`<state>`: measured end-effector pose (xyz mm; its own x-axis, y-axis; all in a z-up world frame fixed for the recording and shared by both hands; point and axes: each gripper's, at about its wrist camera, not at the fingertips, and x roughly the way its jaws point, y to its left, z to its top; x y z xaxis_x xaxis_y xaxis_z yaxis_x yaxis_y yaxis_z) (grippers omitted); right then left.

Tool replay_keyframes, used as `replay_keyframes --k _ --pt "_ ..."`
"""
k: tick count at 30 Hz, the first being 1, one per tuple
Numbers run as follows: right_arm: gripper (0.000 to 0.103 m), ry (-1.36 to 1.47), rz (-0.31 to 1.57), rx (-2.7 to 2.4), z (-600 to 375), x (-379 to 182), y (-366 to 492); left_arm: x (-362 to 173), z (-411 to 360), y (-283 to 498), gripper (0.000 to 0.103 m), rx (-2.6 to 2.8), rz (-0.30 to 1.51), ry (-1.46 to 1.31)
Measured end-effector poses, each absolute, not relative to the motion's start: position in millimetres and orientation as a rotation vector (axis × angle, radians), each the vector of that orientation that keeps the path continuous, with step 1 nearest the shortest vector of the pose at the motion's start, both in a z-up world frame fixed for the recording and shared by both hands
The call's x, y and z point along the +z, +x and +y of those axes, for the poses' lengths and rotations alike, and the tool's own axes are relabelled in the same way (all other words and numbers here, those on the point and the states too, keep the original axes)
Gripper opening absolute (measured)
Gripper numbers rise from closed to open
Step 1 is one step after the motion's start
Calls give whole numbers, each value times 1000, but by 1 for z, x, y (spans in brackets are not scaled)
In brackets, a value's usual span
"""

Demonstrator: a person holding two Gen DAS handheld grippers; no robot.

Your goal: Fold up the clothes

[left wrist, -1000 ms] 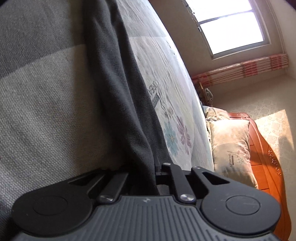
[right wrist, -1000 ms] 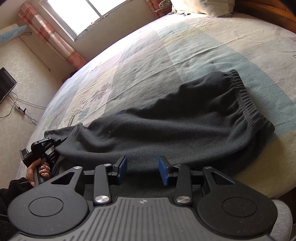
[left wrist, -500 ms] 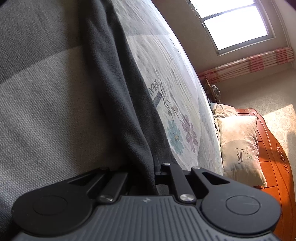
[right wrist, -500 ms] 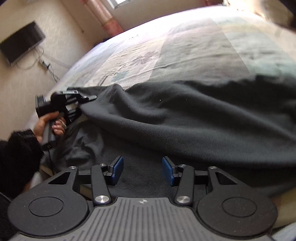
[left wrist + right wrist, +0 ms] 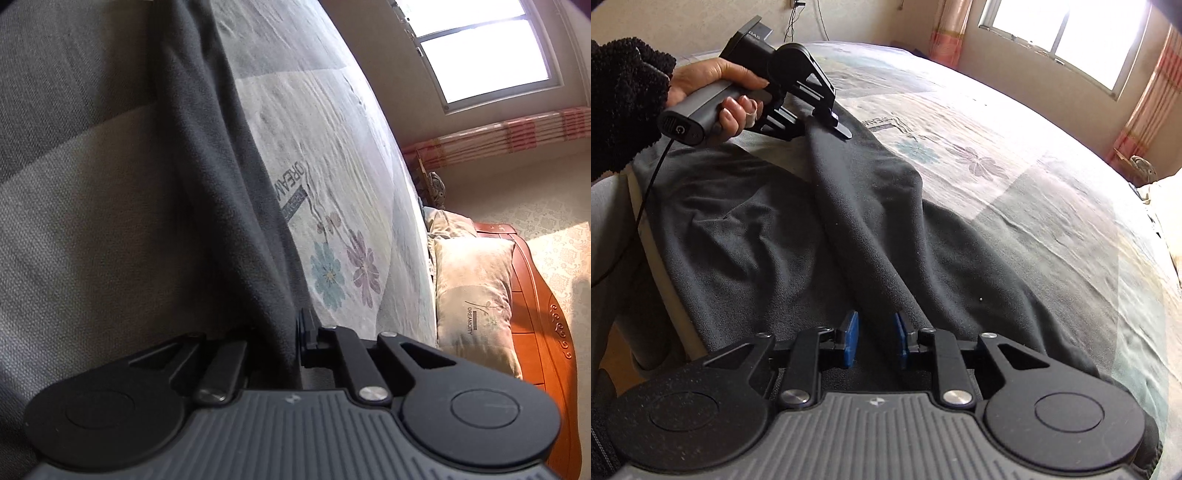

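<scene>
Your left gripper (image 5: 827, 120) is clamped on a ridge of the dark pants (image 5: 871, 206). Your right gripper (image 5: 873, 341) sits with jaws apart, the ridge running between its blue pads (image 5: 850, 341), over the bed (image 5: 1052, 192).

The dark grey fleece trousers (image 5: 871, 236) lie spread across the bed (image 5: 1052, 192) near its front edge, soft and matte, with loose wrinkles toward the left corner. One fold of the cloth (image 5: 229, 206) is raised into a taut ridge that runs diagonally from the front edge up toward the left side. The rest lies flat on the bed, partly draping over its edge.
</scene>
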<state>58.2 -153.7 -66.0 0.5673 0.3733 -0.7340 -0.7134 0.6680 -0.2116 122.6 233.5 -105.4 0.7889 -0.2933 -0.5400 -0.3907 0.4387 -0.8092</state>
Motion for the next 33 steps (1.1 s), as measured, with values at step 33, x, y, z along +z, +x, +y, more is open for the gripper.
replay_keyframes --k 33 --pt "5 -949 433 547 -113 -100 38 -63 214 88 6 42 603 -1122"
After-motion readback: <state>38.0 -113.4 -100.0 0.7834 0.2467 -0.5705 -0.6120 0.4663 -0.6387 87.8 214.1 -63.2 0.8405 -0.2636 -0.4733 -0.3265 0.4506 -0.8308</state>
